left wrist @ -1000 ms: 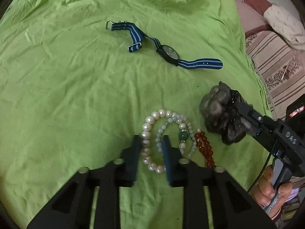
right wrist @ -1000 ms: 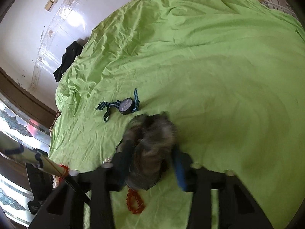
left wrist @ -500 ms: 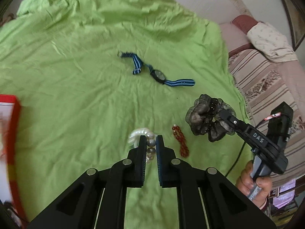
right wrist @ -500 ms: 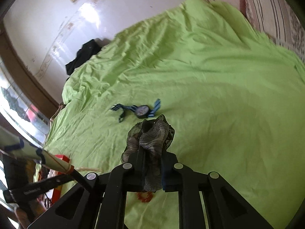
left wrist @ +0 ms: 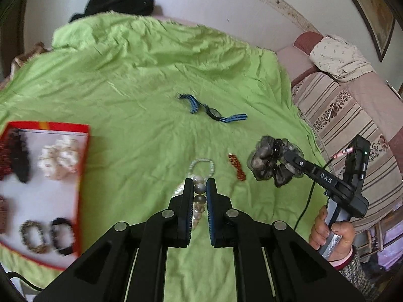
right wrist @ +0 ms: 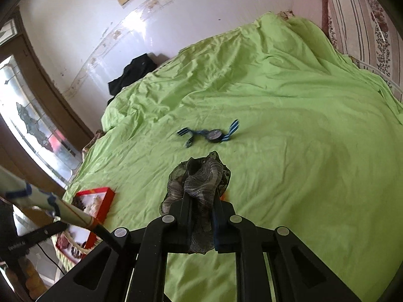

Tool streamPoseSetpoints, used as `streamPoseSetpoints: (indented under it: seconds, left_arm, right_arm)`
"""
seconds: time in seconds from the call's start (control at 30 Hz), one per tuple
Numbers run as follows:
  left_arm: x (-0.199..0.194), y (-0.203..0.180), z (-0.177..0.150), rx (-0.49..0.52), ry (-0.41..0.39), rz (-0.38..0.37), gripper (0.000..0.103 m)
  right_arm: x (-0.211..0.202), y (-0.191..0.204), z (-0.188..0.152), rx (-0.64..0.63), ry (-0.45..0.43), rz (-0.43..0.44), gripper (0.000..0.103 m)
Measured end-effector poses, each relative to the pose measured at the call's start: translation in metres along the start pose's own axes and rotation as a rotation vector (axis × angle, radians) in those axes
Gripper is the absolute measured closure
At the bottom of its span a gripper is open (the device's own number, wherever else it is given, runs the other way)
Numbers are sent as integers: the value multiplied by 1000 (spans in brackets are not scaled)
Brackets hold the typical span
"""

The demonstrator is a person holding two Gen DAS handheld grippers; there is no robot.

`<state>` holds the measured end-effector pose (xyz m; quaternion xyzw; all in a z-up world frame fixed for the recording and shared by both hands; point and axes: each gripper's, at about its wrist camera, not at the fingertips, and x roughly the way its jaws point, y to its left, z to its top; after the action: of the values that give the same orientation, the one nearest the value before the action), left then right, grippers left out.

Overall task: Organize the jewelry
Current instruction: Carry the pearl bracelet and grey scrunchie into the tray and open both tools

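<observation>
My left gripper (left wrist: 200, 185) is shut on a white pearl bracelet (left wrist: 199, 188), lifted above the green sheet (left wrist: 141, 115). A pale green bead bracelet (left wrist: 202, 167) and an amber bead bracelet (left wrist: 236, 167) lie just beyond it. My right gripper (right wrist: 201, 197) is shut on a grey scrunchie (right wrist: 201, 176), held above the sheet; it also shows in the left wrist view (left wrist: 273, 163). A blue striped watch (left wrist: 212, 112) lies further back, also in the right wrist view (right wrist: 214, 134). A red-rimmed white tray (left wrist: 83, 151) holding scrunchies and bracelets sits at the left.
A black garment (left wrist: 118, 3) lies at the sheet's far edge by the wall. A striped sofa with cushions (left wrist: 347, 105) runs along the right. A window and door frame (right wrist: 32, 115) stand left in the right wrist view.
My left gripper closed on the pearl bracelet and rose with it. My right gripper closed on the grey scrunchie and lifted it. Both views pulled back; the tray came into sight.
</observation>
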<state>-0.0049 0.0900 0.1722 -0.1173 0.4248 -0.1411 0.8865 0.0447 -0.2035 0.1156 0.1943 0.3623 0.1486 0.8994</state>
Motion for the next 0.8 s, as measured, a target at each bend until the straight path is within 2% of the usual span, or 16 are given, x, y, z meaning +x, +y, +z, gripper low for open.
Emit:
streamPoseSetpoints:
  seconds: [0.13,0.47,0.63,0.8]
  left_arm:
    - [-31,23,-4,-23,-32,47,94]
    - [-79,122,-18,-162,-51,191,94]
    - [-86,170,-23,-245,-58,215,94]
    - [-76,216,-26,-322,-45,225,94]
  right_arm:
    - [-3,22,-23,-27,29,11,90]
    - [2,90,-68,-127,123,76,90]
    - [14,129,-77,-166,170,118,90]
    - [31,169,-74,-196,205,163,90]
